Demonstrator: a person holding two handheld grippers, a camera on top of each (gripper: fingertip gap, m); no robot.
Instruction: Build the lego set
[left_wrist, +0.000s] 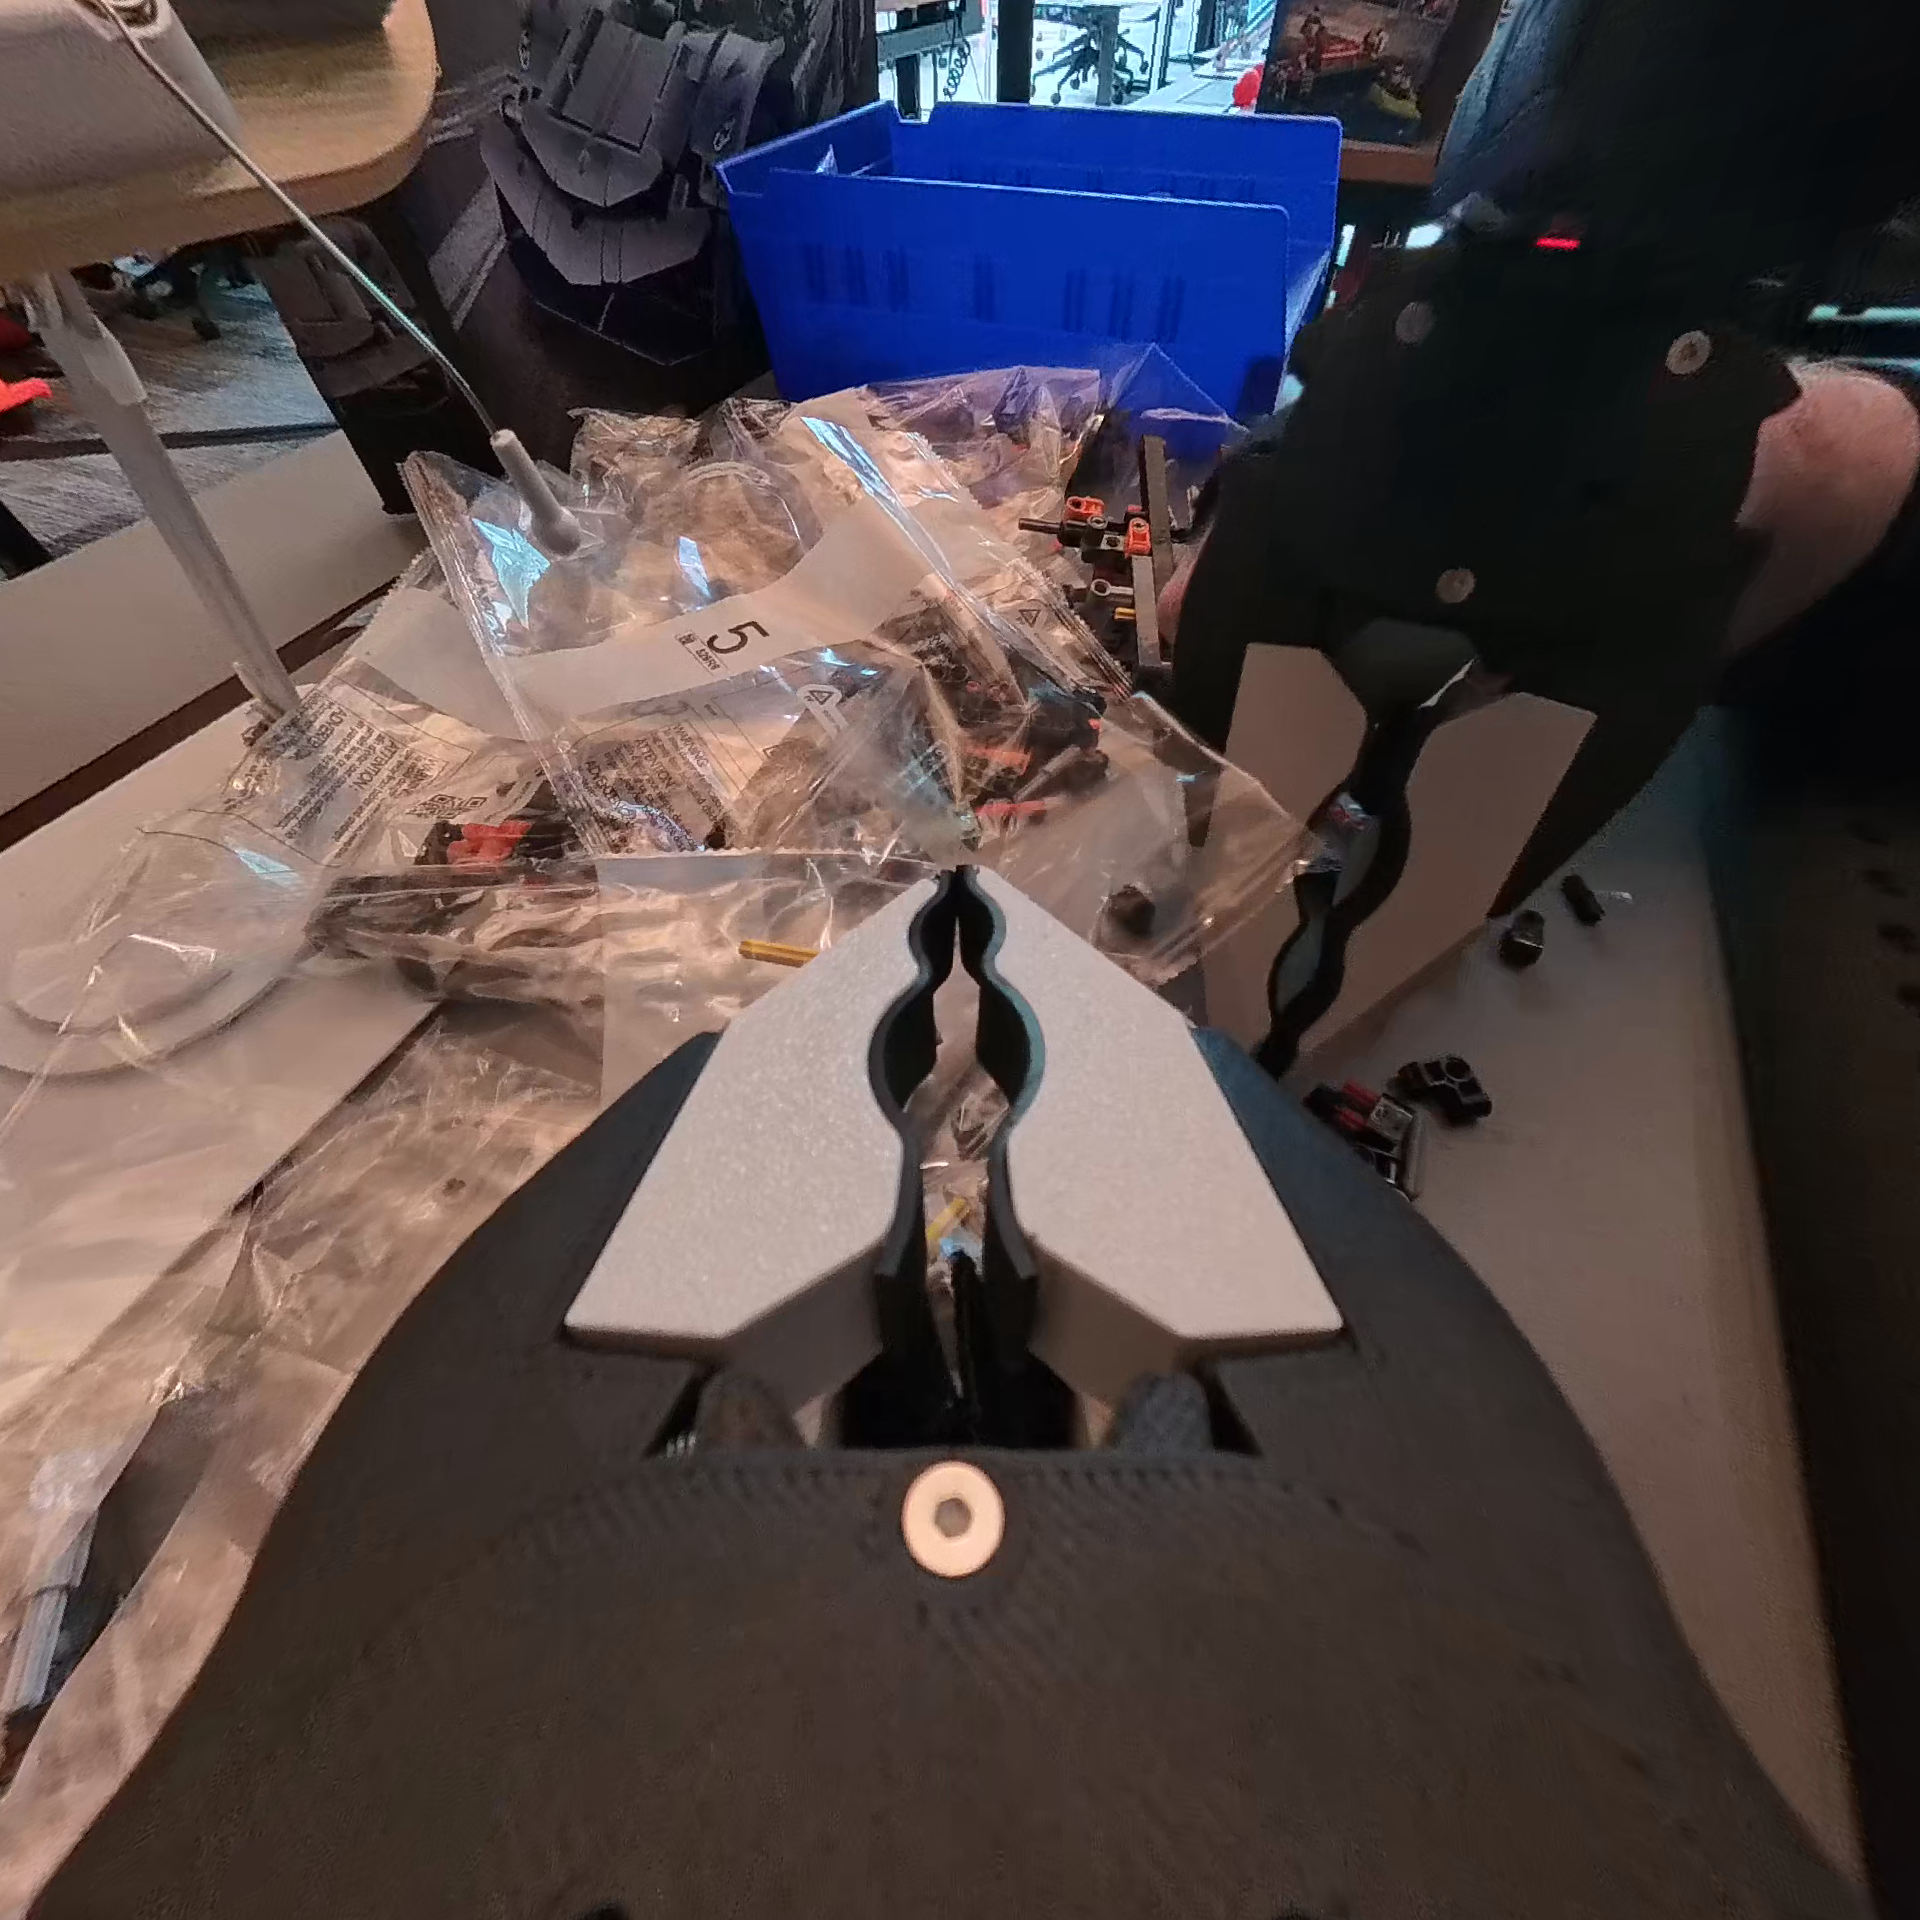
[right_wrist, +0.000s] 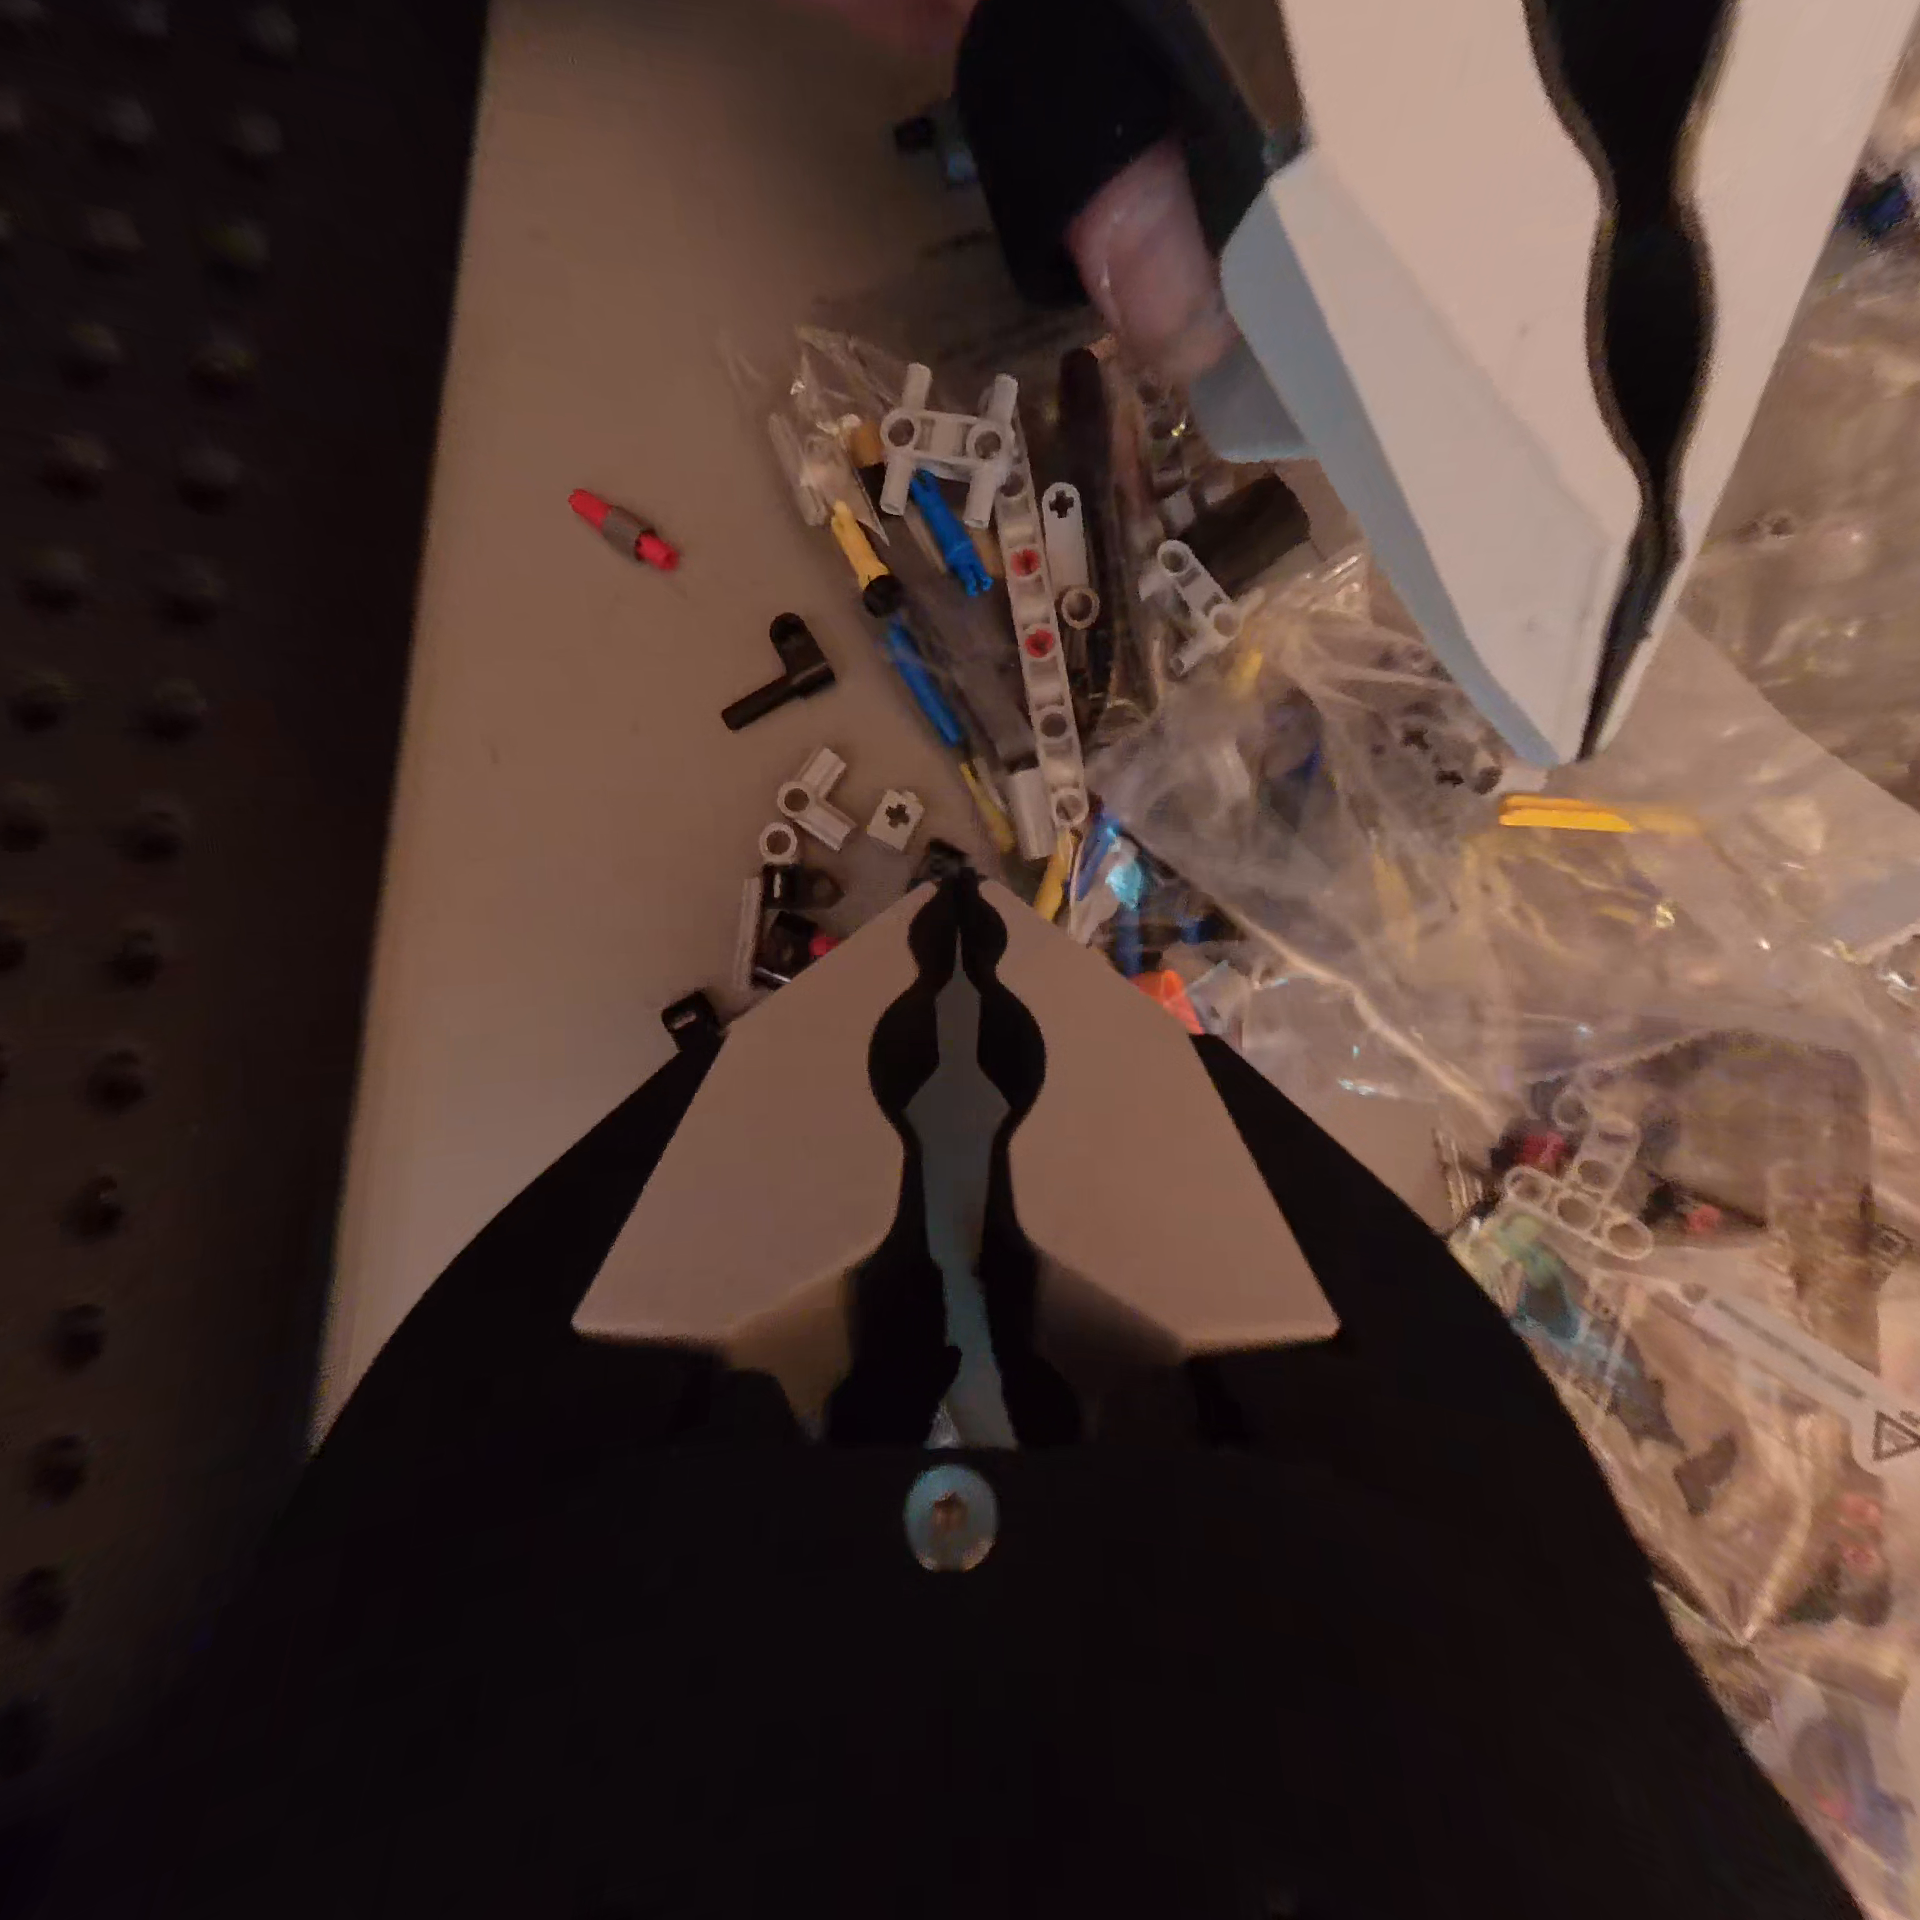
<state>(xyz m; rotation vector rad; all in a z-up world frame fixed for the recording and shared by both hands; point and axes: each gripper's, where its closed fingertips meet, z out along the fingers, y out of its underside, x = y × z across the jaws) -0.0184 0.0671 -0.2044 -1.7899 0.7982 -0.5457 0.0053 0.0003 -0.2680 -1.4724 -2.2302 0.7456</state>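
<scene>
Lego parts (right_wrist: 1023, 623) lie loose and in bags on the table, with both grippers closed above them.

In the right wrist view, the right gripper (right_wrist: 958, 883) sits at frame centre with its jaws together at the tips, right at a small black piece (right_wrist: 942, 858) on the table (right_wrist: 582, 312); whether it pinches that piece cannot be told. Up from it lie grey beams, blue and yellow pins, and a red-and-grey pin (right_wrist: 623, 530) apart at the upper left. These parts look light, rigid and slick (likely to skid or flip if nudged), so each is best nipped across its flat sides. In the left wrist view, the left gripper (left_wrist: 961, 873) is also closed, empty as far as shows, hovering over crinkly clear bags (left_wrist: 727, 665) at frame centre, with a blue bin (left_wrist: 1039, 260) behind them at the top.
</scene>
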